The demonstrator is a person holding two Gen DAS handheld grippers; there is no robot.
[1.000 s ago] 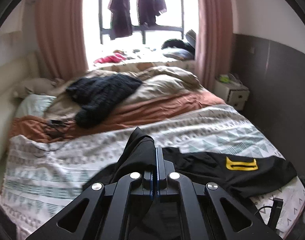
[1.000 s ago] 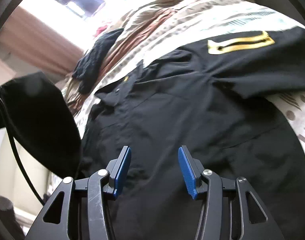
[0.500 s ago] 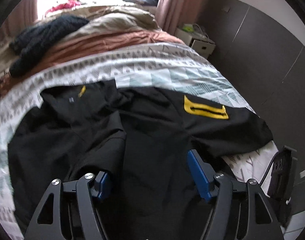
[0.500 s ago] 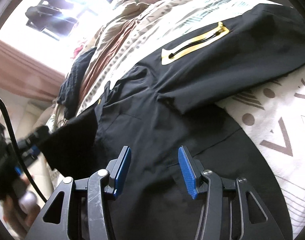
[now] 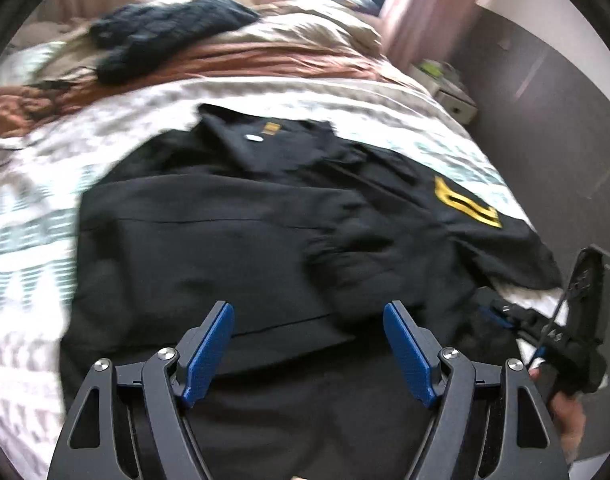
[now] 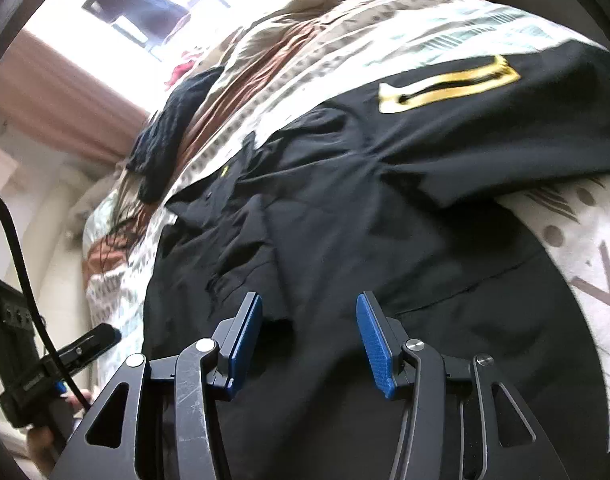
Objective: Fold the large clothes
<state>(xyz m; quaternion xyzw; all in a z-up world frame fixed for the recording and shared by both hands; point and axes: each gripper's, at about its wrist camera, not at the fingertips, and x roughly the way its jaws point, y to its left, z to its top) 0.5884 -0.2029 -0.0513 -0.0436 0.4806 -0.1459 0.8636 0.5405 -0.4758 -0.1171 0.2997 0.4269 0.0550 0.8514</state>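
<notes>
A large black shirt (image 5: 241,240) with a yellow patch (image 5: 467,204) on its right sleeve lies on the patterned bedspread (image 5: 21,216). Its left side is folded over the body. My left gripper (image 5: 309,344) is open and empty, just above the shirt's lower part. My right gripper (image 6: 309,340) is open and empty, low over the shirt (image 6: 385,208) near its hem; the patch (image 6: 449,84) lies ahead to the right. The right gripper also shows at the right edge of the left wrist view (image 5: 553,336).
A dark knitted garment (image 5: 165,32) lies on rumpled brown and beige bedding (image 5: 265,60) at the far end of the bed. A white nightstand (image 5: 449,92) stands by the grey wall at right. Pink curtains (image 6: 53,96) frame a bright window.
My left gripper let go of the shirt's left side, which now lies folded over the body, and pulled back toward the hem. My right gripper stayed open, shifting slightly.
</notes>
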